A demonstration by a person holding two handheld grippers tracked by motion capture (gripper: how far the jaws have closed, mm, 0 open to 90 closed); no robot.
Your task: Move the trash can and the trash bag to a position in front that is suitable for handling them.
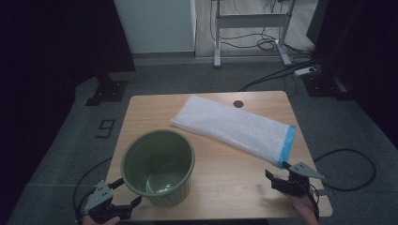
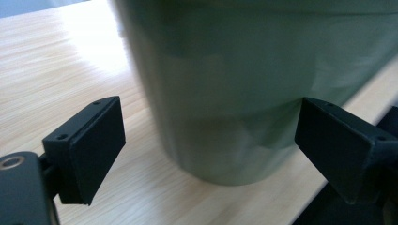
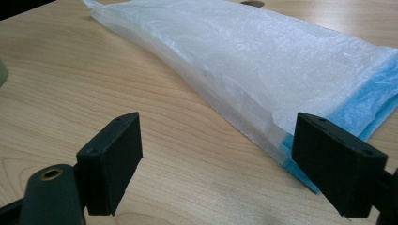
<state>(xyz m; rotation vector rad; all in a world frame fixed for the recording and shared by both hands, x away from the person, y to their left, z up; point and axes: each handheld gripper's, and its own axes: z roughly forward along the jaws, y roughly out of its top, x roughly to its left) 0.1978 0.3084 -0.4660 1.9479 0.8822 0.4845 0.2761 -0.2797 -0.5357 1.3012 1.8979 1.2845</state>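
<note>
You stand at a wooden counter (image 1: 225, 187) with 2 grippers, 1 in each hand. A green bin (image 1: 158, 166) stands upright on the near left part of the counter, mouth open to the ceiling, its inside bare and shiny at the bottom. A folded white plastic bag (image 1: 232, 127) with a blue band at 1 end lies flat across the far right part, running at a slant from the back middle toward the near right edge, well apart from the bin.

Your left gripper (image 1: 126, 194) sits at the near left corner, just beside the base of the bin, jaws spread wide. In the left gripper view the bin (image 2: 244, 93) stands ahead of the 2 jaws, between their lines, and neither pad touches it.

Your right gripper (image 1: 277, 174) sits at the near right edge, jaws also spread wide and holding nothing. It points at the blue-banded end of the bag, which lies just beyond the fingertips. In the right gripper view the bag (image 3: 263, 70) stretches away across the counter (image 3: 94, 79), its blue end close to 1 jaw; whether they touch cannot be told.
</note>
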